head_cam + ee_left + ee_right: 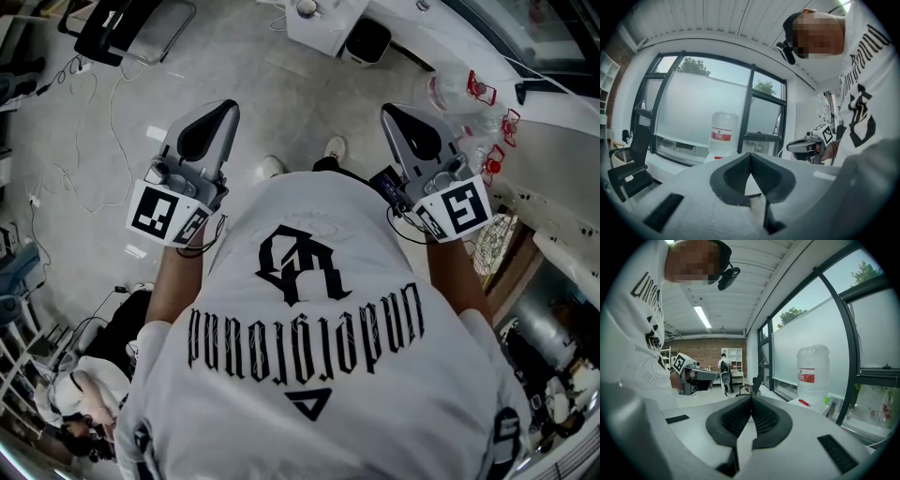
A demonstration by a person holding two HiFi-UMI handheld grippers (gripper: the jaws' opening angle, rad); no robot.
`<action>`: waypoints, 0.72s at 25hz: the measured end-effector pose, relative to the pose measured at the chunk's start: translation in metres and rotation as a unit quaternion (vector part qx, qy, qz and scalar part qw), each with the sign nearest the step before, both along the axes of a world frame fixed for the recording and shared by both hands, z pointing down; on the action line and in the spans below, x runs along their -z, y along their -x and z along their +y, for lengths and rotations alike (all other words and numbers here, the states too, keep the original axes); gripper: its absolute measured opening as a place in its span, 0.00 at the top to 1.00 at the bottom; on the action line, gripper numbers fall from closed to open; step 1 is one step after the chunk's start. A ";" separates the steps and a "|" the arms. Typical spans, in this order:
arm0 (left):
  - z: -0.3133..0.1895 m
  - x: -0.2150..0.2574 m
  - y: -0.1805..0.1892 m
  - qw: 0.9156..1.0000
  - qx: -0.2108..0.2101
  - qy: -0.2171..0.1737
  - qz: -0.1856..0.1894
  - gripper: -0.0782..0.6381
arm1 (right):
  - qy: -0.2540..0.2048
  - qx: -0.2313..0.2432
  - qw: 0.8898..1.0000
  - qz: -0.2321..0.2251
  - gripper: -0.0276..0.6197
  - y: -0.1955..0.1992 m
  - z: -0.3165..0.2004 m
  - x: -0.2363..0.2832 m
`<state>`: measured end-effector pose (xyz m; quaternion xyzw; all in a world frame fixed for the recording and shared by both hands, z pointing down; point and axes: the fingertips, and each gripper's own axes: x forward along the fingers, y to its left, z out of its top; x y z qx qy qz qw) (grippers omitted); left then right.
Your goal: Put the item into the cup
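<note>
Head view, left side of frame: left gripper [223, 112] held at chest height over the floor [112, 84], marker cube [169, 214] toward the body. Centre: white printed T-shirt [319, 356]. Right side: right gripper [392, 112], its marker cube [457, 211] just below.

Left gripper view: jaws closed tip to tip, nothing between them. Office chair [633, 164] lower left, water bottle [724, 133] centre before the window [703, 108].

Right gripper view: jaws likewise pressed together, empty. A second water bottle [813, 376] on the right.

Item and cup: cannot be made out in any view.
</note>
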<state>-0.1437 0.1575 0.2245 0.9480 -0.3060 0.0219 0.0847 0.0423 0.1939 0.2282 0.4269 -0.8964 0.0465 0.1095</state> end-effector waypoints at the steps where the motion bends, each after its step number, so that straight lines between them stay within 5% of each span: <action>1: 0.002 0.001 0.007 1.000 -0.003 -0.001 0.001 0.87 | -0.002 -0.002 1.000 -0.001 0.93 0.008 0.003 0.001; 18: 0.027 -0.016 0.066 0.998 -0.063 0.009 0.007 0.87 | -0.005 -0.048 0.999 -0.007 0.93 0.082 0.040 -0.008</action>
